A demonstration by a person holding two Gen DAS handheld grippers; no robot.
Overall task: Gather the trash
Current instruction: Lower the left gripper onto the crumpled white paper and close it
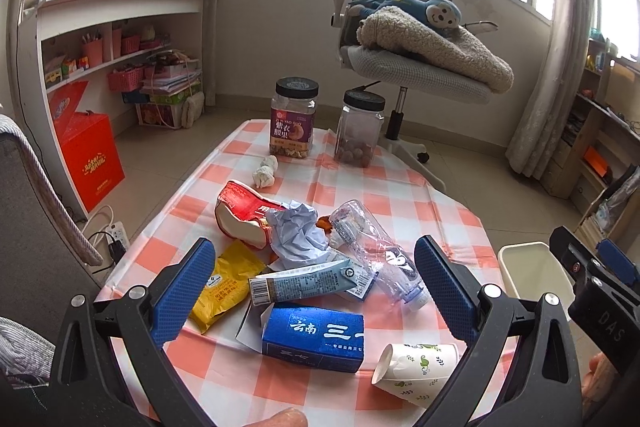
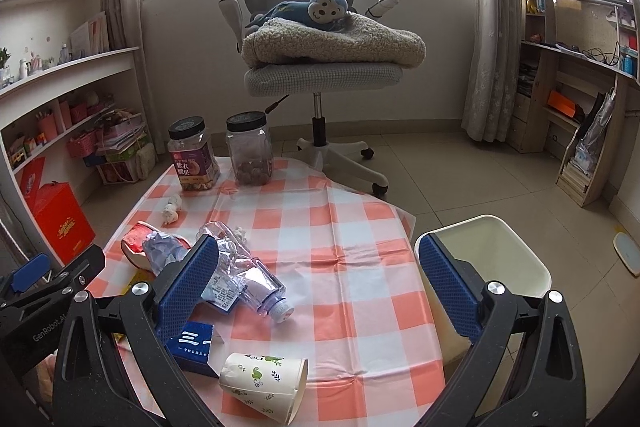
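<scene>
My left gripper (image 1: 316,291) spread wide, empty, above trash pile on checked tablecloth (image 2: 340,227). My right gripper (image 2: 320,291) also spread, empty. Paper cup (image 2: 264,383) on its side at near cloth edge, blue box (image 1: 314,337) touching it. Crushed bottle (image 2: 248,275) behind box. Bin (image 2: 500,251) just off cloth's right edge.

Orange-and-white checked tablecloth (image 1: 400,195), blue carton (image 1: 316,339), yellow packet (image 1: 228,283)
</scene>
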